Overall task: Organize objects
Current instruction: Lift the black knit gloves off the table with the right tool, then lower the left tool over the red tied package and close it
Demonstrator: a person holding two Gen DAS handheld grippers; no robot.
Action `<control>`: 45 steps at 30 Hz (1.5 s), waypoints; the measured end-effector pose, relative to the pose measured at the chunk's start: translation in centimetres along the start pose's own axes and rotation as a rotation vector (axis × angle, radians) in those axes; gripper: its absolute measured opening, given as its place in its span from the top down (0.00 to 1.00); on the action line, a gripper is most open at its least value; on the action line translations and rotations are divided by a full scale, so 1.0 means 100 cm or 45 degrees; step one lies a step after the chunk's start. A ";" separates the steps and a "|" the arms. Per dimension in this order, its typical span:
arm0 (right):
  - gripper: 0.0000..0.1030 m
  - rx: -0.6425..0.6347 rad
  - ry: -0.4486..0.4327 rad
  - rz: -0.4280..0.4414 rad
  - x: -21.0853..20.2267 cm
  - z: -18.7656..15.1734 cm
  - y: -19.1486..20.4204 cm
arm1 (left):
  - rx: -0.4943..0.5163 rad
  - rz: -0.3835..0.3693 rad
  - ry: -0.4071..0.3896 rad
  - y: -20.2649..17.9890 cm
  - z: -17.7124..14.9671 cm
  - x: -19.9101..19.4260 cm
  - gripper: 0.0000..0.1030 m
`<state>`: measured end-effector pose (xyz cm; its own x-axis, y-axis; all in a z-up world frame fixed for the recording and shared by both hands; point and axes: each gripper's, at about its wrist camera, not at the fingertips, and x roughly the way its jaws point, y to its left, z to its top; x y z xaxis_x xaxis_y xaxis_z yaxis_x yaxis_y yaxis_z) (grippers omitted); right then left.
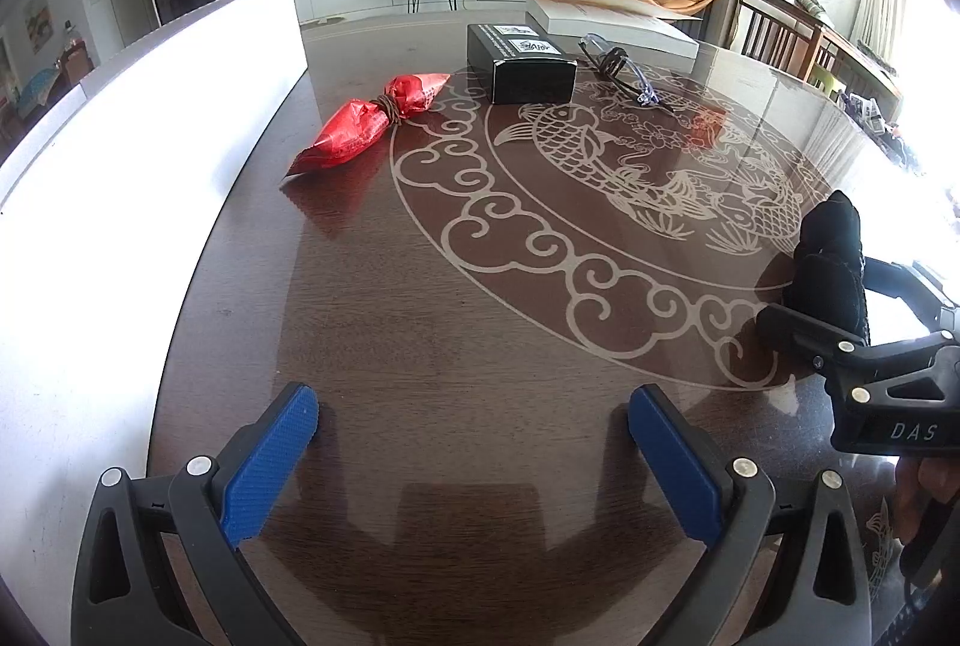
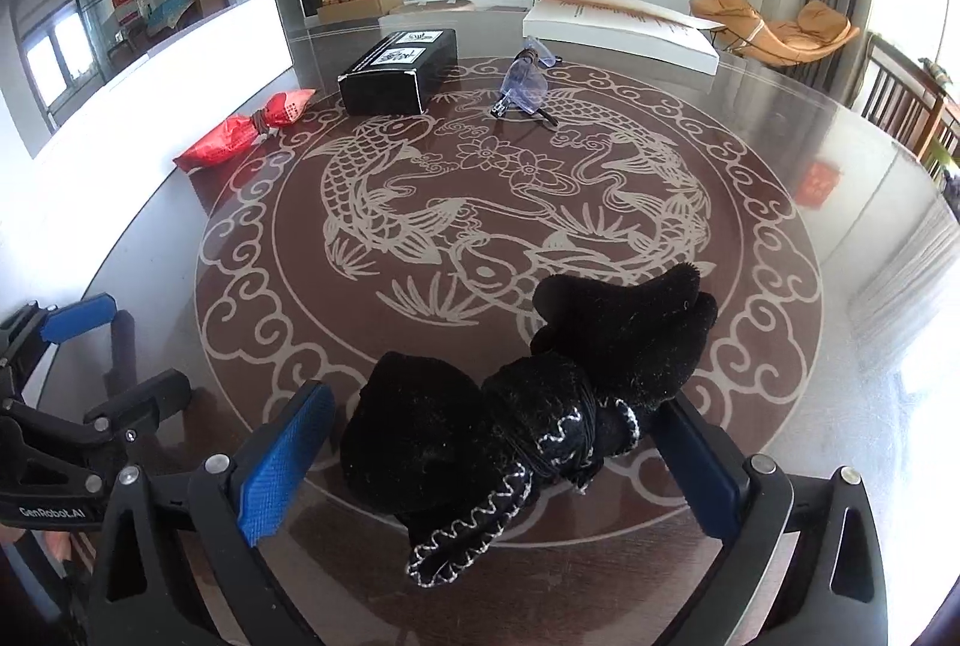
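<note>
The table (image 2: 780, 202) under me is dark wood under glass, with a pale fish-and-cloud pattern filling its middle. A white board (image 1: 150, 117) stands along its left edge. At the far side lies a white box (image 2: 624, 30) with a loose flap, and nearer than that a black box (image 2: 390, 75) with white labels on top. Left of the black box, close to the board, lies a red bag (image 1: 366, 123) tied round its middle with cord.

Close in front of me lies the black plush toy (image 2: 540, 400), trimmed with white stitching, resting on the glass between the pads of my right tongs (image 2: 498, 460). Those tongs are spread wide; the left pad stands clear of the toy, and the right pad is at its side, though I cannot tell whether it touches.

My left tongs (image 1: 474, 460) are spread too, with only bare table between them.

Smallest, a pair of clear glasses (image 2: 525, 84) lies just right of the black box.
</note>
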<state>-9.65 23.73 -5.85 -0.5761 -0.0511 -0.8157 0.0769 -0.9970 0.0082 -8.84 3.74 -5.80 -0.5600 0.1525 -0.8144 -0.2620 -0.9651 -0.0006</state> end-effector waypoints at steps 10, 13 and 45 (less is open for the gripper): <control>0.00 -0.007 0.001 -0.021 0.001 0.000 0.001 | -0.030 -0.011 0.008 0.007 0.056 0.009 0.00; 0.00 -0.006 0.001 -0.020 0.001 0.000 0.001 | -0.057 -0.005 -0.005 0.010 0.098 0.020 0.00; 0.00 -0.005 0.000 -0.020 0.002 0.000 0.001 | 0.047 0.046 -0.078 -0.030 -0.009 -0.015 0.61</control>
<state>-9.76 23.61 -6.02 -0.5773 -0.0354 -0.8158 0.0712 -0.9974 -0.0071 -6.53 6.19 -5.05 -0.6163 0.1312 -0.7765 -0.2690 -0.9618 0.0510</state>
